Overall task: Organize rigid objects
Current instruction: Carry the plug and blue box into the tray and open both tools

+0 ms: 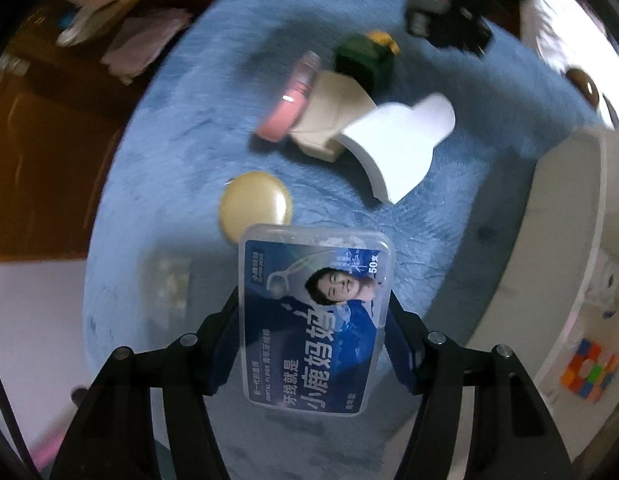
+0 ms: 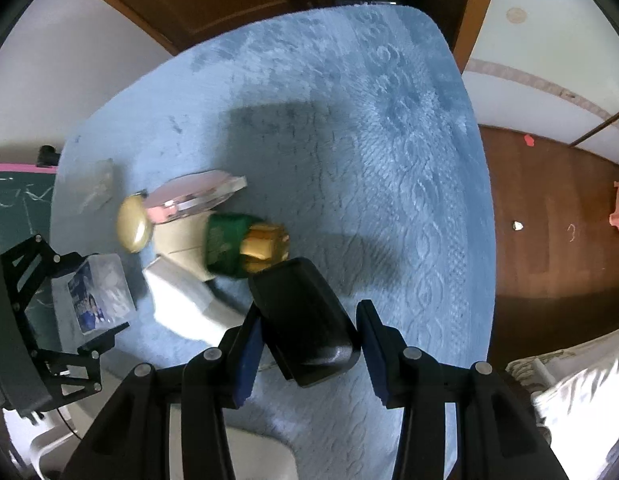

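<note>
Pick-up is the step in hand, as we read it: each hand already carries one item clear of the blue rug (image 1: 157,168). In the left wrist view, the left gripper (image 1: 313,312) has its jaws pinching a clear dental floss box (image 1: 315,320) by its long sides. The box hangs above the rug, just in front of a round gold tin (image 1: 255,204). Further right lies the unsorted heap: a pink-lidded case (image 1: 289,100), a cream box (image 1: 333,120), a green jar (image 1: 365,60) and a white bottle-shaped piece (image 1: 401,144), all touching. At the right edge stands a white bin (image 1: 565,240) with a colour cube (image 1: 587,372) inside. In the right wrist view, the right gripper (image 2: 309,312) has its jaws closed on a black case (image 2: 305,320), held at a slant near the jar. Next, we judge, both loads must travel to the bin and be let go there, one hand at a time so they do not collide.
</note>
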A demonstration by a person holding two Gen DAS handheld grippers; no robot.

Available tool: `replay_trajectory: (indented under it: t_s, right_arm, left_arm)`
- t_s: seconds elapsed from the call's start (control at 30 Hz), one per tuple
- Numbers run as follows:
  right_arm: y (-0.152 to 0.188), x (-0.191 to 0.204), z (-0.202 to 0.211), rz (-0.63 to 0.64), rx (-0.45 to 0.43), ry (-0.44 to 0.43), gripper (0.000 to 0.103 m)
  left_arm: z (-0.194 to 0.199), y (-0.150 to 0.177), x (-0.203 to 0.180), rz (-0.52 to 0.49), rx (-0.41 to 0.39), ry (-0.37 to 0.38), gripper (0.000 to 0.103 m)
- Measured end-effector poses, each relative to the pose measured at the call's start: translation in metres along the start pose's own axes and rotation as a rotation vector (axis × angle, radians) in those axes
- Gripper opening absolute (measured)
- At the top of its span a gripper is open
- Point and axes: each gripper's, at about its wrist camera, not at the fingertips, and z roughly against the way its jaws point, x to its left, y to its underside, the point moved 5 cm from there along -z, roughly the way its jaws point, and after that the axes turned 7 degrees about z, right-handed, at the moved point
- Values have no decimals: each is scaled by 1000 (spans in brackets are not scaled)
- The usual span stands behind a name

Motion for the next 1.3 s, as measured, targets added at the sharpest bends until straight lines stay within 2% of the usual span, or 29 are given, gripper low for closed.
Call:
replay_trajectory:
  t_s: [0.23, 0.4, 0.6, 0.77, 0.9, 1.03, 1.13, 1.3]
  right_arm:
    - [23, 17, 44, -1, -59, -84, 46]
    - [38, 33, 84, 27, -119, -144, 46]
    - [69, 69, 140, 98, -198, -186, 46]
    - [101, 97, 177, 170, -259, -208, 46]
    - [125, 118, 190, 232, -281, -217, 46]
    - [150, 133, 191, 272, -284, -217, 46]
    - [170, 140, 179, 284, -264, -208, 46]
    - [199, 145, 136, 273, -197, -160, 46]
  left_arm:
    - [62, 24, 10, 156, -81, -12, 67]
    - [129, 46, -1, 258, -156, -30, 67]
    - [168, 70, -9, 408, -205, -86, 67]
    - [192, 94, -23, 547, -236, -66, 67]
    - [192, 117, -41, 642, -239, -40, 67]
    - [178, 134, -60, 698, -228, -53, 67]
    - [158, 147, -74, 757, -203, -23, 67]
    - [115, 168, -87, 852, -131, -38, 67]
